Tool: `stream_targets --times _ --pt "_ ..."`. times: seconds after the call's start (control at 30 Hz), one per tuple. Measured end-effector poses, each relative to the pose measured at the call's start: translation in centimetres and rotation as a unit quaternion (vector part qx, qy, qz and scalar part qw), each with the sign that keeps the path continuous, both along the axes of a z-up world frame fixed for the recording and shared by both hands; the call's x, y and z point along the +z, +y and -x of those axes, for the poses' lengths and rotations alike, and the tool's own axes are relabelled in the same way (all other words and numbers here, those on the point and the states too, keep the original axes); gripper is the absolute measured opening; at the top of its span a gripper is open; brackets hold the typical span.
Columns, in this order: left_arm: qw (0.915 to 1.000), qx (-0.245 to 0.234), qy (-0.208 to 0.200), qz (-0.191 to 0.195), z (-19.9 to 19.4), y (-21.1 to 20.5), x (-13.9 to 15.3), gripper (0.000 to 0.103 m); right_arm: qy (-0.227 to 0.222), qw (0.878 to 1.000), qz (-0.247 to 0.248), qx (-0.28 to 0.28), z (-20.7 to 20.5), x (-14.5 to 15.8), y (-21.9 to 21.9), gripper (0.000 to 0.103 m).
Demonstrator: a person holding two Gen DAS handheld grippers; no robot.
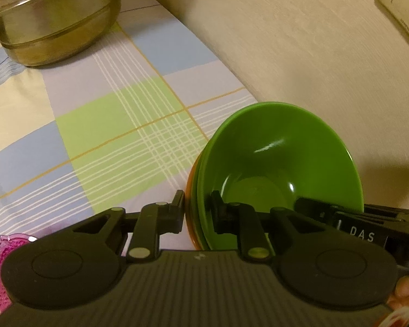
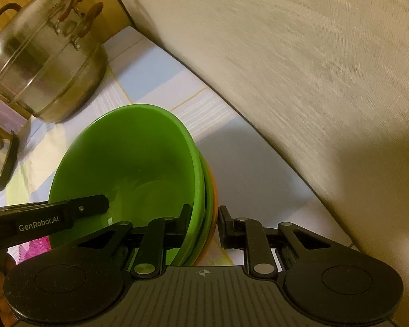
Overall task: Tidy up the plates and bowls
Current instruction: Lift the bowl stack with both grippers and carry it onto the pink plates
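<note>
A nested stack of bowls, green bowl [image 1: 280, 147] on top, a second green one under it and an orange bowl [image 1: 190, 207] at the bottom, sits over the checked tablecloth [image 1: 109, 125] beside the wall. My left gripper [image 1: 197, 212] is shut on the stack's left rim, one finger outside and one inside. My right gripper [image 2: 204, 222] is shut on the opposite rim of the same stack, whose green bowl [image 2: 128, 158] fills that view. Each gripper shows in the other's view: the right gripper [image 1: 340, 218] and the left gripper [image 2: 68, 214], which reaches into the bowl. Whether the stack rests on the cloth is hidden.
A steel steamer pot [image 1: 54, 19] [image 2: 46, 62] stands at the far left on the cloth. A pink plastic item [image 1: 0, 261] lies at the near left, a shiny lid [image 2: 0, 158] at the left edge. The beige wall [image 2: 286, 54] runs close on the right, with a socket [image 1: 403, 8].
</note>
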State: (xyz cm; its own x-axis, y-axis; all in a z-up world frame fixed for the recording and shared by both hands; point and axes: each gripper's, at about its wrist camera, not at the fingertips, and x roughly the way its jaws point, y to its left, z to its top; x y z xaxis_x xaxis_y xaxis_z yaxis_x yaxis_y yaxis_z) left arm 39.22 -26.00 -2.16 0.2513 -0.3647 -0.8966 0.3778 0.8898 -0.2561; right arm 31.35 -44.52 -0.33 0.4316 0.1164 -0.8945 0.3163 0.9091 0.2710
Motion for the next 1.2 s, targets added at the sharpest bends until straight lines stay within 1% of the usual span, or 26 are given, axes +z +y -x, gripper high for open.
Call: stream_targets --times 0.17,0.27,0.53,0.7,0.87,1.03,1.2 --pt "0.9999 0.011 -0.007 0.004 0.5 1.3 1.8 0.017 -0.009 1.000 0.003 0.010 0.3 1.7 1.2 0.020" --pt "0.9997 0.022 -0.011 0.007 0.9 2.7 3.1 0.017 -0.016 1.000 0.005 0.020 0.6 3.0 2.3 0.020" --pt "0.9981 0.056 -0.026 0.001 2.4 7.8 6.5 0.017 -0.034 0.998 -0.002 0.056 1.2 6.0 6.9 0.020" --pt "0.9961 0.079 -0.036 -0.011 3.5 11.3 8.2 0.017 -0.041 0.996 -0.010 0.082 1.5 7.1 10.3 0.020" --pt "0.9938 0.105 -0.034 -0.017 5.0 15.2 8.4 0.017 -0.042 0.993 -0.017 0.110 1.9 7.2 13.8 0.020" --pt "0.9909 0.130 -0.027 -0.021 6.9 18.5 7.6 0.017 -0.035 0.990 -0.021 0.135 2.5 6.4 16.8 0.020" --pt "0.9886 0.147 -0.019 -0.025 8.2 20.6 6.4 0.017 -0.024 0.988 -0.025 0.153 2.5 5.0 18.7 0.020"
